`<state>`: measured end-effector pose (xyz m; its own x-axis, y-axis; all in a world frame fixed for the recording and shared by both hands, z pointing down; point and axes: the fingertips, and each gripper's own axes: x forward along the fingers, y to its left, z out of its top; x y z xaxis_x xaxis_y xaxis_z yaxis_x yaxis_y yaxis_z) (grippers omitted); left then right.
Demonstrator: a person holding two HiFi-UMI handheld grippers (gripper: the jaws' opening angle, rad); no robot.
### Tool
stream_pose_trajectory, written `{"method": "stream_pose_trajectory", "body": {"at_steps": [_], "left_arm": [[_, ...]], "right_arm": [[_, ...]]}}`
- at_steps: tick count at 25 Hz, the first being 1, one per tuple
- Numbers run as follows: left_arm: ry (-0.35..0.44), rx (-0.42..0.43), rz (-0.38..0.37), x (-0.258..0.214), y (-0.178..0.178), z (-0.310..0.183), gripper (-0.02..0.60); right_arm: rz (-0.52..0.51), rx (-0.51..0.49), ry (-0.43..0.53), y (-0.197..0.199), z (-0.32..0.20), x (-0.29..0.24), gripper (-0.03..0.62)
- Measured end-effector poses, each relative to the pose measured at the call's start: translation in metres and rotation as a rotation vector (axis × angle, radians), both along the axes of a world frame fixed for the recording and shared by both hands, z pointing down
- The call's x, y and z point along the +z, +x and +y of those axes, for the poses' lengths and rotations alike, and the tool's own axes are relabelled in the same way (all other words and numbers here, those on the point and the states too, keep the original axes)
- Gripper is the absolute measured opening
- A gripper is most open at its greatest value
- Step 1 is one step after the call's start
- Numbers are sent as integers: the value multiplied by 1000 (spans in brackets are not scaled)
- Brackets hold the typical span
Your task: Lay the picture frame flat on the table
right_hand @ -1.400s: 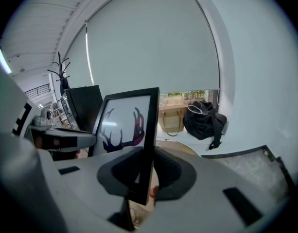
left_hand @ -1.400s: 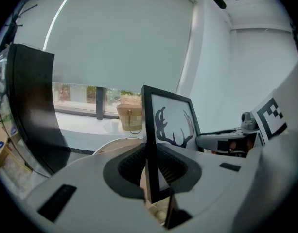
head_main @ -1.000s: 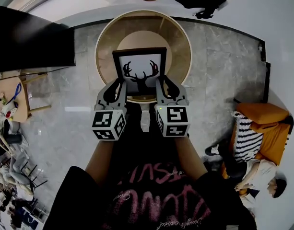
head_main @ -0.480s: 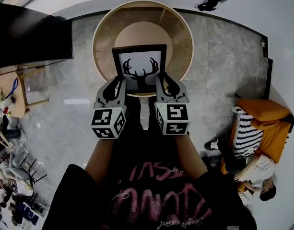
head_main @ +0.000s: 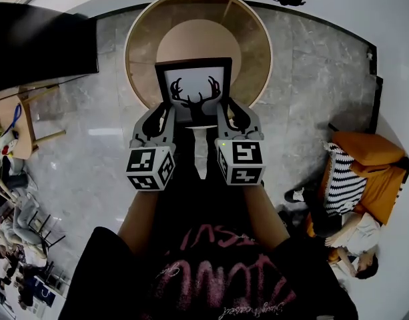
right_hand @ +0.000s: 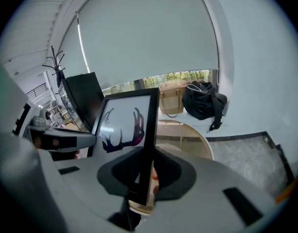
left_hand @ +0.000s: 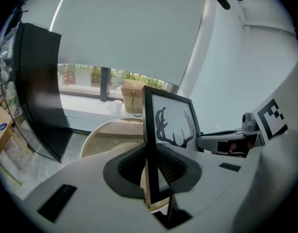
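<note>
A black picture frame [head_main: 194, 91] with a deer-antler print is held up over the round wooden table [head_main: 247, 52]. My left gripper [head_main: 163, 120] is shut on the frame's left edge [left_hand: 149, 149], and my right gripper [head_main: 226, 119] is shut on its right edge [right_hand: 146, 144]. In both gripper views the frame stands upright between the jaws, its print [left_hand: 175, 125] facing me. The frame's stand [head_main: 200, 149] hangs down between the two grippers. The frame's lower edge is hidden behind the grippers.
The table has a raised rim and a lighter round centre [head_main: 197, 42]. A large black panel [head_main: 37, 45] stands to the left. A woven basket [left_hand: 133, 98] and a black bag [right_hand: 202, 101] sit by the window. A person sits on an orange chair [head_main: 367, 172] at right.
Both grippers and the frame have moved forward, farther over the table. The grip on both edges is unchanged.
</note>
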<state>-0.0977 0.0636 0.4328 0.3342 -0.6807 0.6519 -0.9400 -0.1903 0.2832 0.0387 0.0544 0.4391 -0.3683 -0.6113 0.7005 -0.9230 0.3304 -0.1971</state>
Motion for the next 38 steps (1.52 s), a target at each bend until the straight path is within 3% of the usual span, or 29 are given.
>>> {"method": "stream_pose_trajectory", "body": {"at_steps": [38], "left_arm": [[-146,-1,-6,83,-2,11,71]], "right_arm": [[-7,18,-161,-2,13,87,83]]}}
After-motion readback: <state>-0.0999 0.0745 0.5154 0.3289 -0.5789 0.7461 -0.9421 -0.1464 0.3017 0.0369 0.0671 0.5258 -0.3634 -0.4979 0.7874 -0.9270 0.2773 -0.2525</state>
